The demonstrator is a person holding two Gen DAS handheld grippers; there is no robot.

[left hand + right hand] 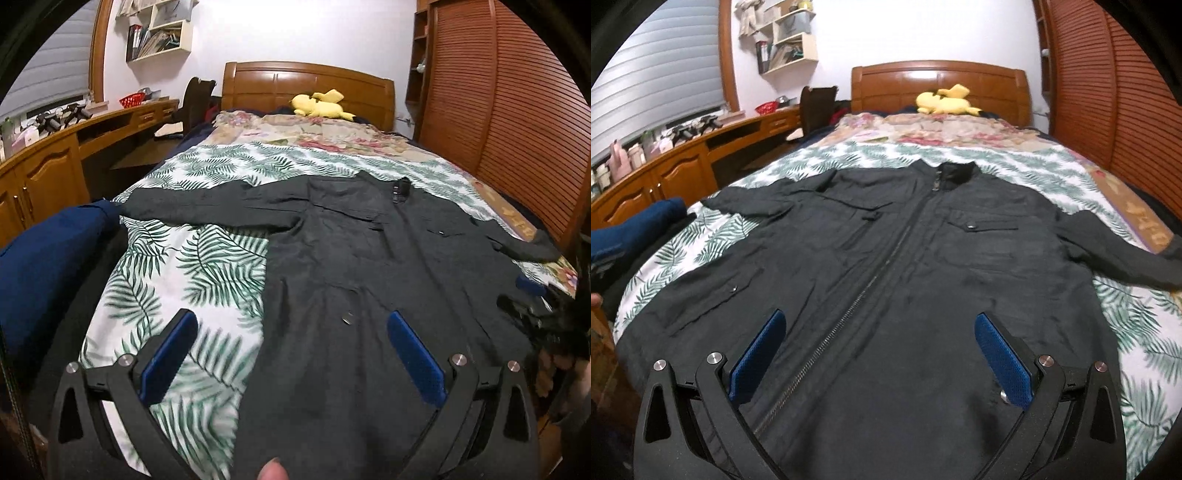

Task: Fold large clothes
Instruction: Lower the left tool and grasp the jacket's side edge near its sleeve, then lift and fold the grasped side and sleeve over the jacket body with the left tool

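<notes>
A large black zip jacket (905,266) lies flat, front up, on the bed, collar toward the headboard, both sleeves spread sideways. In the left wrist view the jacket (351,280) fills the middle and right. My left gripper (291,325) hovers open over the jacket's lower left edge, its left finger above the leaf-print cover. My right gripper (879,328) hovers open over the lower hem, astride the zipper (849,306). Neither holds cloth. The right gripper's blue finger (530,286) shows at the far right of the left wrist view.
A leaf-print cover (177,266) and a floral blanket (942,129) lie on the bed. A yellow plush toy (945,99) rests by the wooden headboard (938,85). A wooden desk (55,166) runs along the left, a slatted wardrobe (1126,92) on the right. Blue cloth (40,266) lies at the bed's left.
</notes>
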